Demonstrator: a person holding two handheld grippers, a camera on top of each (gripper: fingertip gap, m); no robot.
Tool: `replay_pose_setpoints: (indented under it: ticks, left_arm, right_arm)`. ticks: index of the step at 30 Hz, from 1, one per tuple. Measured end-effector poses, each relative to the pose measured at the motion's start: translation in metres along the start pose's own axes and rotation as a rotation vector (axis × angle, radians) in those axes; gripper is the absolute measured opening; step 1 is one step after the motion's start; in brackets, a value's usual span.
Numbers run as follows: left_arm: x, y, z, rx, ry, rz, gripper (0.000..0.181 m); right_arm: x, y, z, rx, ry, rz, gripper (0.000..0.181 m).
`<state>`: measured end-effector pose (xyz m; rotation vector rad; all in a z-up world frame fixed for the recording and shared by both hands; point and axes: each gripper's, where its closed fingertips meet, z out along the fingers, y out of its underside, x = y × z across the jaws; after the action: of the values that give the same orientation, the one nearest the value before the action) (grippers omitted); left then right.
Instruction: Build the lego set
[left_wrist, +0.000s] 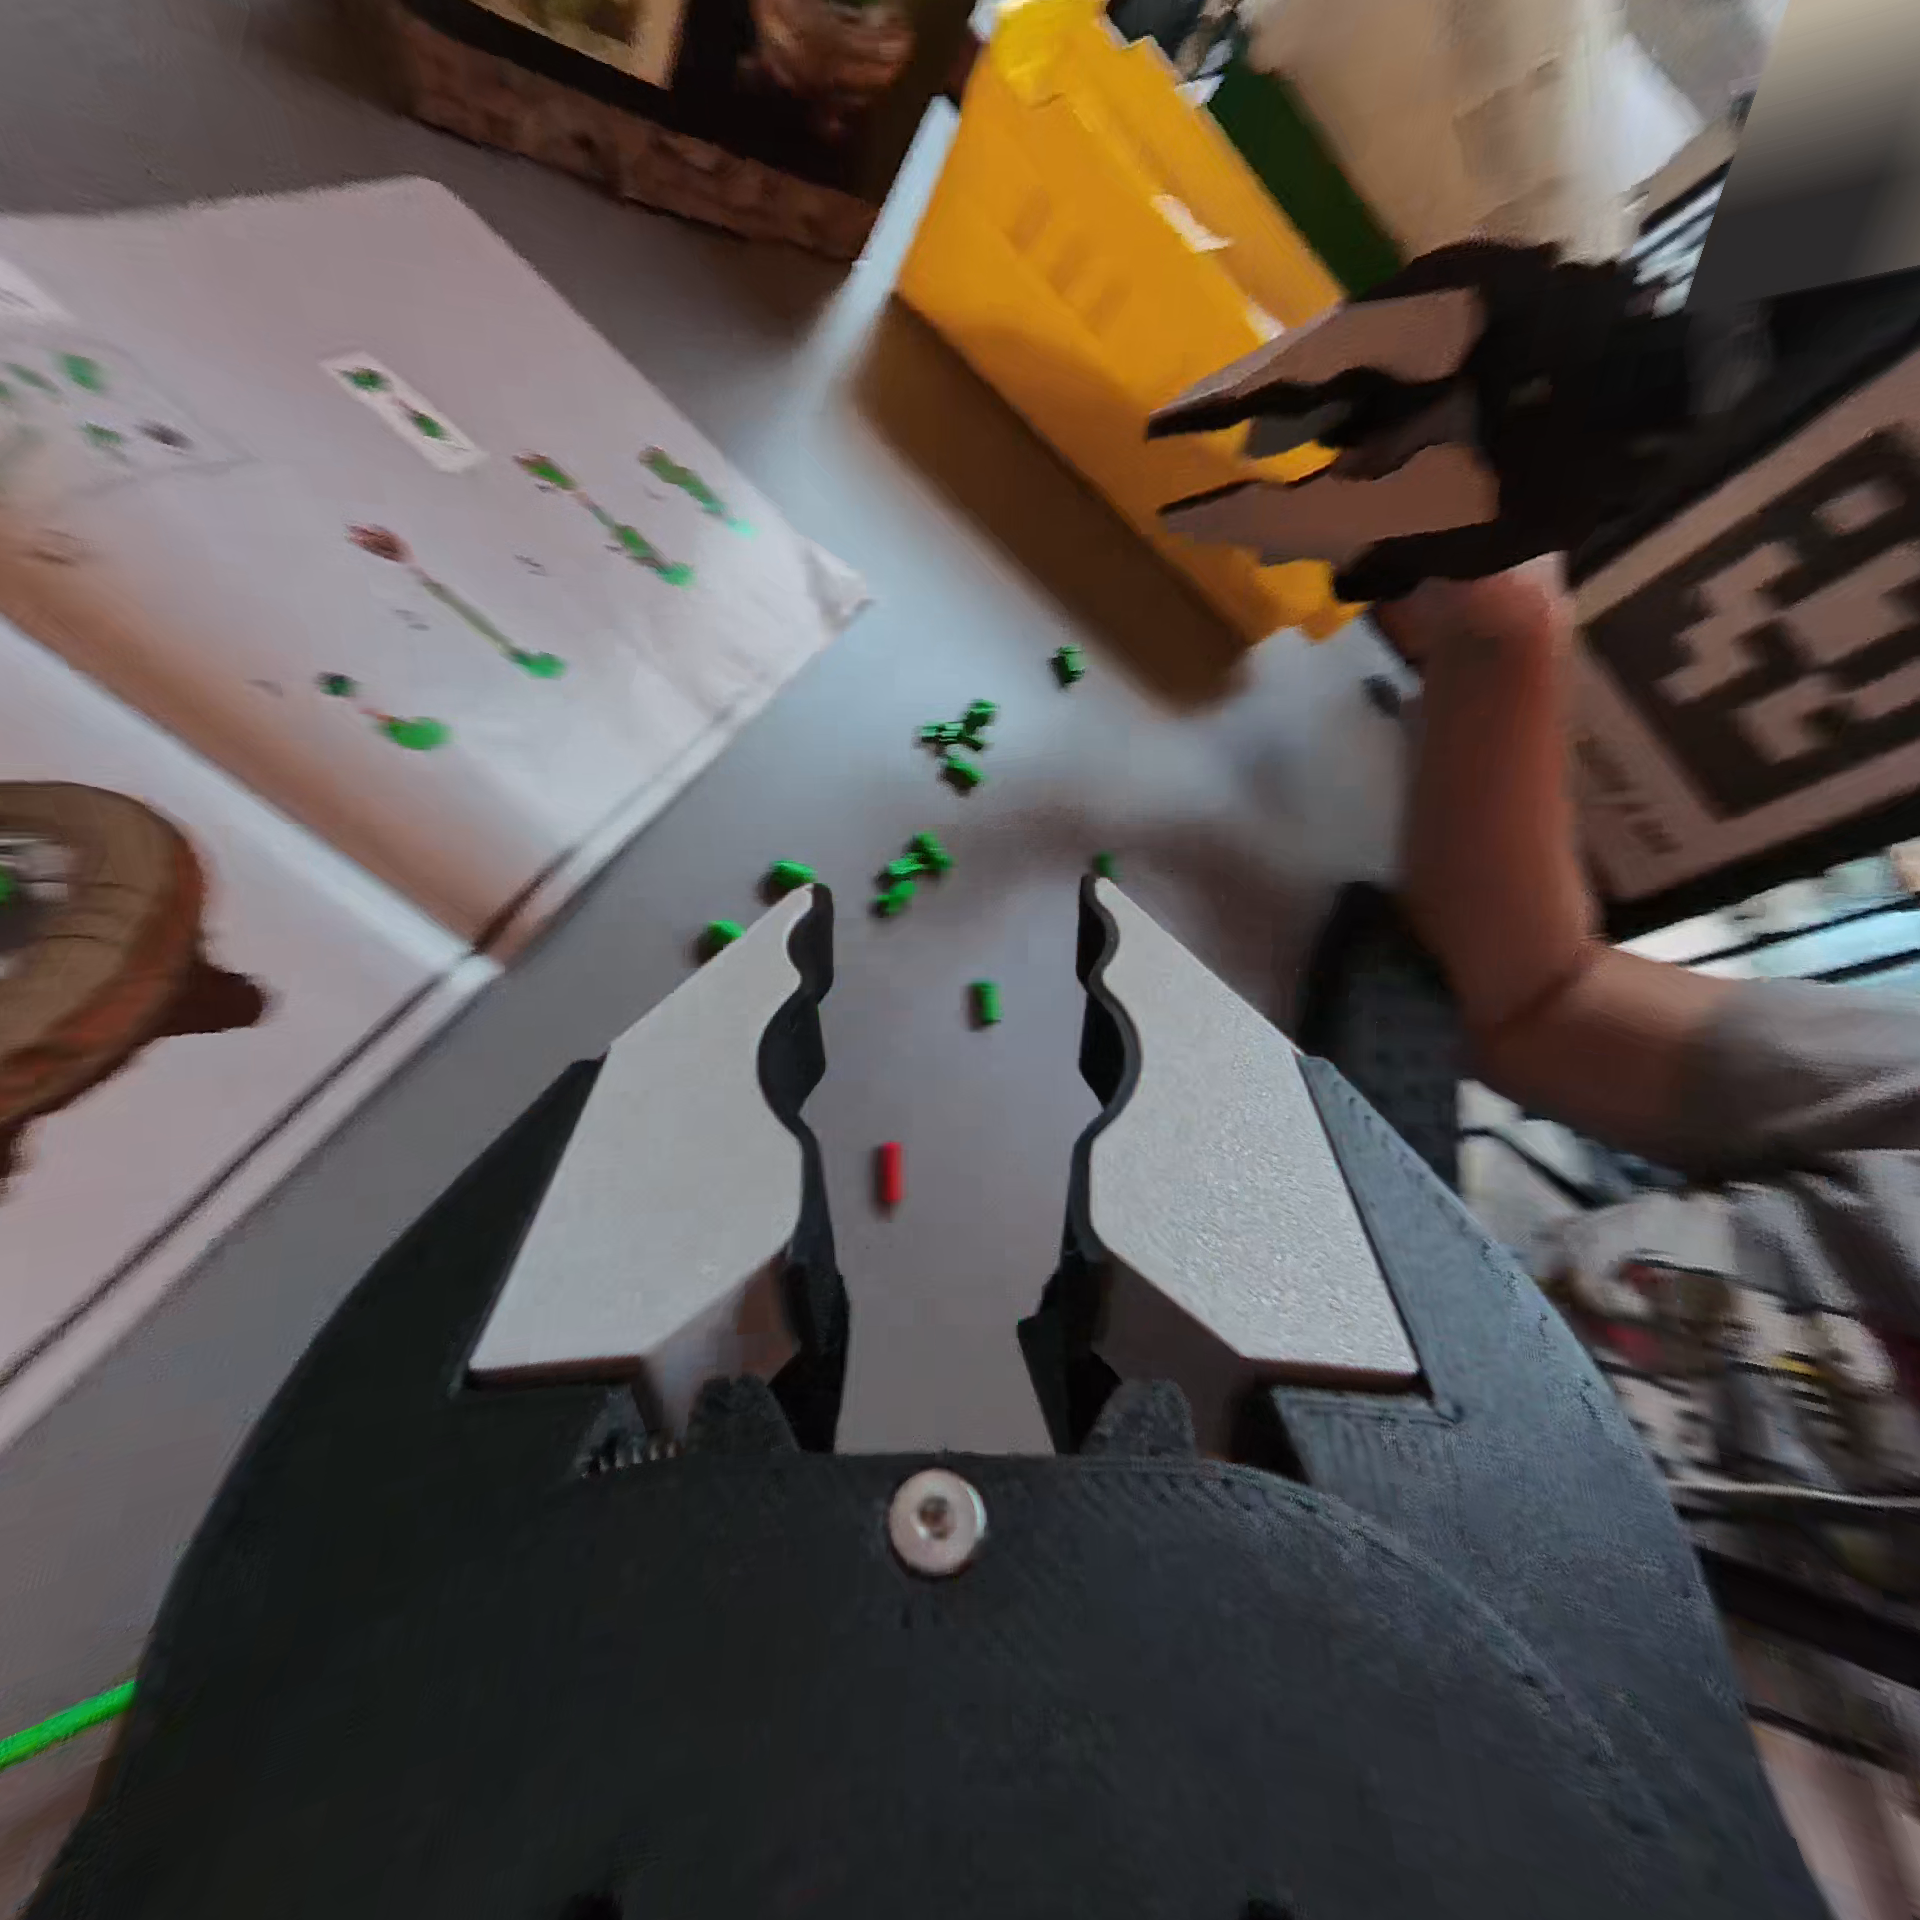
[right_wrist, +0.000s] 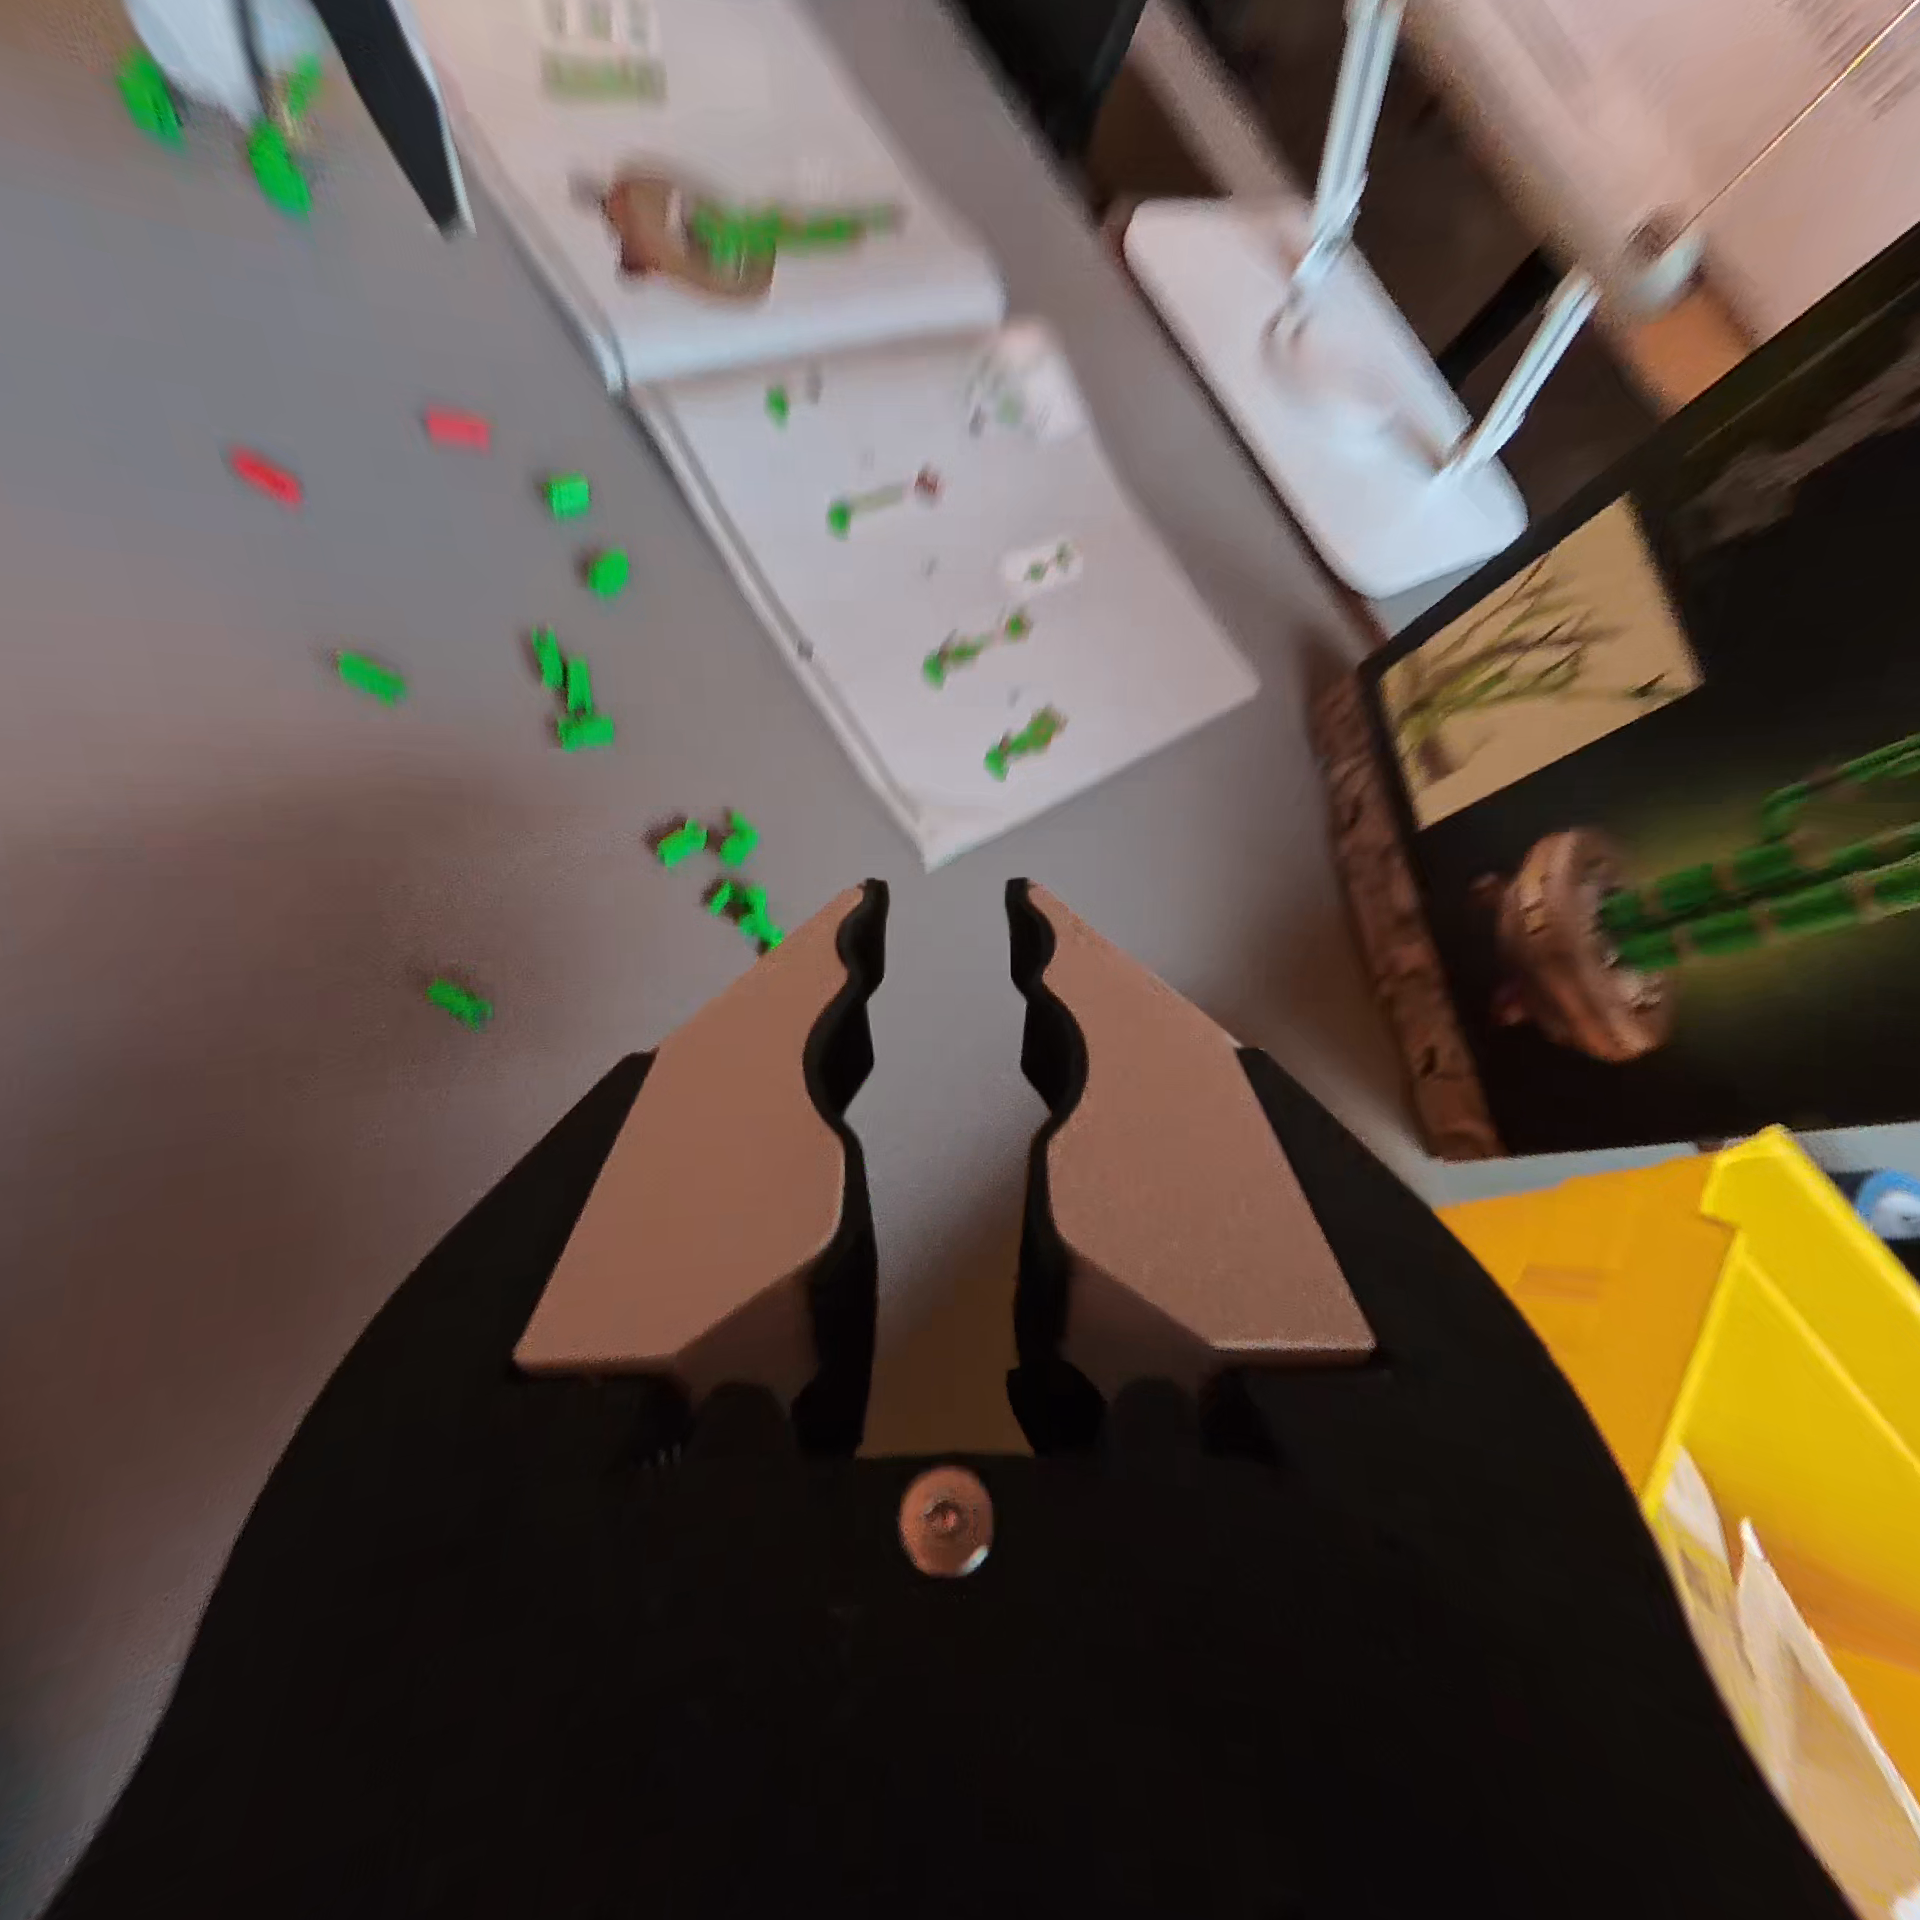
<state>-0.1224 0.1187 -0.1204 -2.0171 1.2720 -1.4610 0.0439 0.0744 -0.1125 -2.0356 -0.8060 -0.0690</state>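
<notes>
You're at the picking stage: both your left gripper (left_wrist: 954, 902) and right gripper (right_wrist: 943, 900) gape empty. Green pieces (left_wrist: 914, 868) lie scattered beside the open instruction booklet (left_wrist: 416, 540), seemingly unassembled. Next, pinch one squarely.

Grey table (left_wrist: 914, 582); bright green small bricks (left_wrist: 914, 868); red pieces (right_wrist: 457, 428); yellow bin (left_wrist: 1081, 270); white instruction booklet (left_wrist: 343, 540) printed in green and brown; black box (right_wrist: 1683, 862) bearing green-and-brown picture; black-and-white square-patterned marker (left_wrist: 1787, 623); black grippers with grey fingers (left_wrist: 686, 1164).
</notes>
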Motion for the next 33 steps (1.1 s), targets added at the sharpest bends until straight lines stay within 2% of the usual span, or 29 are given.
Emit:
replay_pose_setpoints:
  ticks: [2,6,12,16,20,24,28,31,33]
  left_arm:
    - [-0.015,-0.001,-0.001,-0.017,-0.150,0.143,0.045]
    - [-0.023,0.004,0.007,-0.058,-0.242,0.237,0.039]
    - [-0.054,0.025,0.021,-0.152,-0.290,0.126,0.030]
    - [-0.057,0.029,0.031,-0.142,-0.269,-0.002,0.029]
    - [-0.061,0.032,0.035,-0.165,-0.329,0.009,0.027]
    - [-0.059,0.031,0.039,-0.186,-0.317,0.067,0.027]
    - [-0.054,0.016,0.033,-0.195,-0.266,0.287,0.030]
    - [-0.039,0.007,0.031,-0.195,-0.147,0.416,0.029]
    - [-0.034,0.014,0.032,-0.266,-0.080,0.461,0.031]
  right_arm:
    - [0.007,-0.014,-0.001,0.068,0.064,0.003,0.019]
    - [0.007,-0.009,0.010,0.024,0.108,-0.036,0.017]
    - [0.007,0.003,0.019,-0.051,0.126,-0.063,0.017]
    - [0.005,0.003,0.019,-0.057,0.126,-0.068,0.016]
    - [0.005,0.003,0.019,-0.065,0.132,-0.078,0.016]
    - [0.004,0.003,0.019,-0.074,0.135,-0.094,0.016]
    - [0.001,0.003,0.019,-0.081,0.126,-0.112,0.016]
    - [-0.002,0.003,0.020,-0.084,0.113,-0.127,0.016]
    - [-0.006,0.004,0.021,-0.089,0.099,-0.148,0.016]
